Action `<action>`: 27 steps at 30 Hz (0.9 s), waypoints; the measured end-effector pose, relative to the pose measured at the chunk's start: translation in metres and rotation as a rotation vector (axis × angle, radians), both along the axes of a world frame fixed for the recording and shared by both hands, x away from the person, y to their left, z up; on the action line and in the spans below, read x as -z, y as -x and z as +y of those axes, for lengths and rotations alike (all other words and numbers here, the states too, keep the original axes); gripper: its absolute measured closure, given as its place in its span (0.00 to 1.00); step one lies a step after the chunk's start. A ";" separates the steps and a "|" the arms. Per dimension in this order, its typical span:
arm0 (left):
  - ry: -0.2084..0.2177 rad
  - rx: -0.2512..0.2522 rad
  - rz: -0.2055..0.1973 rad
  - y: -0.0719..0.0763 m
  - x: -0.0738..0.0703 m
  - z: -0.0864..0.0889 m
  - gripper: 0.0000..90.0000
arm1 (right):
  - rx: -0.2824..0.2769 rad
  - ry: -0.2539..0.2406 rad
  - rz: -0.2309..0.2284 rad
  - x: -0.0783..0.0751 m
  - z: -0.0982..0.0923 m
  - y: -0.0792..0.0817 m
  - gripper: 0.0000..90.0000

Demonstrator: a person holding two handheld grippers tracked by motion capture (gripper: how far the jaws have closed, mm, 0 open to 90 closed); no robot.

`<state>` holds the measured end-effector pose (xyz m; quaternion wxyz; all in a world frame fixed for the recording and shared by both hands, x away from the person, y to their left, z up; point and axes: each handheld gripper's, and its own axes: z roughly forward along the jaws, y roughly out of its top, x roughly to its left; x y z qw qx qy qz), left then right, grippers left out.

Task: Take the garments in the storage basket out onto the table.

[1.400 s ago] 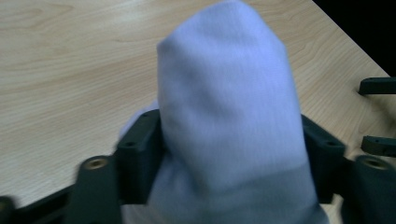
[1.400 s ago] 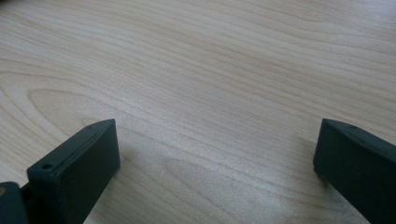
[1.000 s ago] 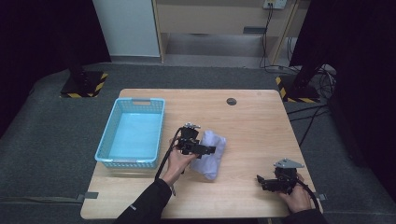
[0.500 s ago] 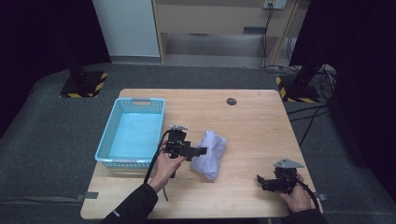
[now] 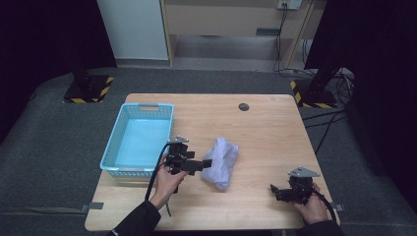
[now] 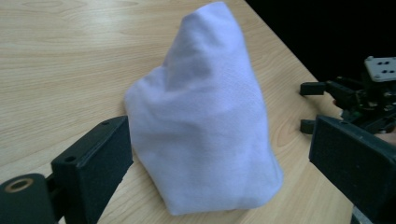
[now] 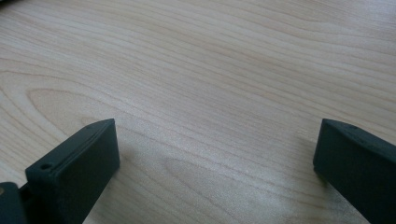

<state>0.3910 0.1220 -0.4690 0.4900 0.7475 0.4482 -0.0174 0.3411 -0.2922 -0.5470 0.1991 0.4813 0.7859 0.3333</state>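
At the near right edge of the desk (image 5: 275, 132), the right claw (image 5: 275, 191) is held low over bare wood with its jaws spread wide and nothing between them. It lies well apart from the work, so little risk is judged to arise there unless it is swung left across the desk.

Nearer the middle, the left claw (image 5: 206, 162) is seen released: its jaws have just been opening, and they stand either side of the white cloth (image 5: 221, 156) without pressing on it. In the left gripper view the cloth (image 6: 205, 116) is seen bunched into a soft upright heap on the desk, just right of the blue basket (image 5: 111, 156).

Should the jaws be closed from this position, only a loose fold may be caught, and the cloth could slip out when lifted. A trailing corner could also drag on the desk or snag on the basket's near rim.

Farther off, a small dark disc (image 5: 243, 106) lies clear of everything.
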 end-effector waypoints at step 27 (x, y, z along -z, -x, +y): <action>0.059 -0.018 -0.111 0.027 -0.002 0.021 0.02 | 0.000 0.000 0.000 0.000 0.000 0.000 0.01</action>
